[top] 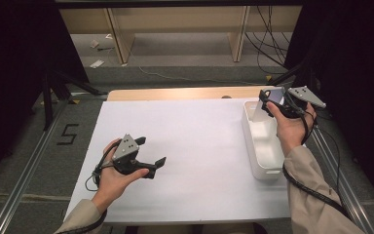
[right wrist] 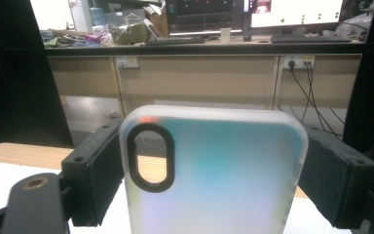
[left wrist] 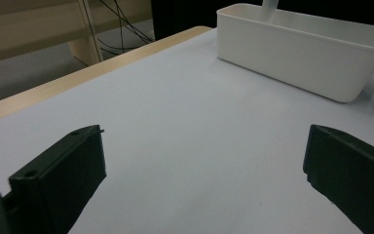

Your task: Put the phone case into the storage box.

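Note:
A translucent white phone case [right wrist: 224, 170] with a black-ringed camera cutout stands upright between the jaws of my right gripper [right wrist: 216, 165], and both pads press on its sides. In the high view that right gripper [top: 274, 101] holds the phone case [top: 264, 108] over the far end of a white plastic bin [top: 248, 127]. My left gripper [top: 151, 150] hovers low over the white sheet [top: 195, 136] at the near left, jaws wide apart with nothing between them. The left gripper [left wrist: 204, 165] looks toward the bin [left wrist: 297, 53], where the case's lower end [left wrist: 271, 7] dips in.
The bin sits at the right edge of the white sheet. A strip of wooden tabletop [top: 175, 93] shows behind the sheet. Metal rails [top: 24, 175] run along both sides of the table. Beyond stand wooden shelving [top: 175, 24] and loose cables [top: 268, 44].

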Tool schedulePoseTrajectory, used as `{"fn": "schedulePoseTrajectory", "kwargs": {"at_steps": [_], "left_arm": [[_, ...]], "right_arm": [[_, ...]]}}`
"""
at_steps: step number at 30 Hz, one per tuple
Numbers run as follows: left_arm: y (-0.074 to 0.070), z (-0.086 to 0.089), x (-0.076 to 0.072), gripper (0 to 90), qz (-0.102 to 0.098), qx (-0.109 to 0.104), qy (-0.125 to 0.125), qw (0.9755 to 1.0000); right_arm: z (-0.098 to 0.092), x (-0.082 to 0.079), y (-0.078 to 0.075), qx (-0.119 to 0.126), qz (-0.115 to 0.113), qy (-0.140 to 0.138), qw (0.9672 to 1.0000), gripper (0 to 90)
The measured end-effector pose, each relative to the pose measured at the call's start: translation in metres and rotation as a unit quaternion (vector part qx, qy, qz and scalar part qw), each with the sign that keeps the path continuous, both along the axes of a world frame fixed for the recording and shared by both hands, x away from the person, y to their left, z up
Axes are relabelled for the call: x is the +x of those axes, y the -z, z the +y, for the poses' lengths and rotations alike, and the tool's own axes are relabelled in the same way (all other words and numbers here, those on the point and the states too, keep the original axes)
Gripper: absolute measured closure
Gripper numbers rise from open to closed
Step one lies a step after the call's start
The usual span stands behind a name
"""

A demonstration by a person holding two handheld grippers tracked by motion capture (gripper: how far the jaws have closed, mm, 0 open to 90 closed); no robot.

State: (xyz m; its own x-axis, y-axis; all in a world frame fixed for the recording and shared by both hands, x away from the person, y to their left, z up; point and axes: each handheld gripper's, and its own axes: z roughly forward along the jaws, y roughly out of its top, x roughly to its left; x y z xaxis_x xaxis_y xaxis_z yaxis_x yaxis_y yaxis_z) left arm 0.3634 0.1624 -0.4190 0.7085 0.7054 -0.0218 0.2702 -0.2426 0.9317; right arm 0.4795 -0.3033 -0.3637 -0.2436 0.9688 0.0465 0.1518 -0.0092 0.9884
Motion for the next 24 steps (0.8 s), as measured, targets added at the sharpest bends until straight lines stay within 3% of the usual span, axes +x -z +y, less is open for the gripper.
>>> {"fn": "schedulePoseTrajectory", "kwargs": {"at_steps": [24], "left_arm": [[0.0, -0.0002, -0.0002, 1.0, 0.0, 0.0, 0.0, 1.0]], "right_arm": [[-0.0025, 0.009, -0.0002, 0.002, 0.001, 0.004, 1.0, 18.1]]}}
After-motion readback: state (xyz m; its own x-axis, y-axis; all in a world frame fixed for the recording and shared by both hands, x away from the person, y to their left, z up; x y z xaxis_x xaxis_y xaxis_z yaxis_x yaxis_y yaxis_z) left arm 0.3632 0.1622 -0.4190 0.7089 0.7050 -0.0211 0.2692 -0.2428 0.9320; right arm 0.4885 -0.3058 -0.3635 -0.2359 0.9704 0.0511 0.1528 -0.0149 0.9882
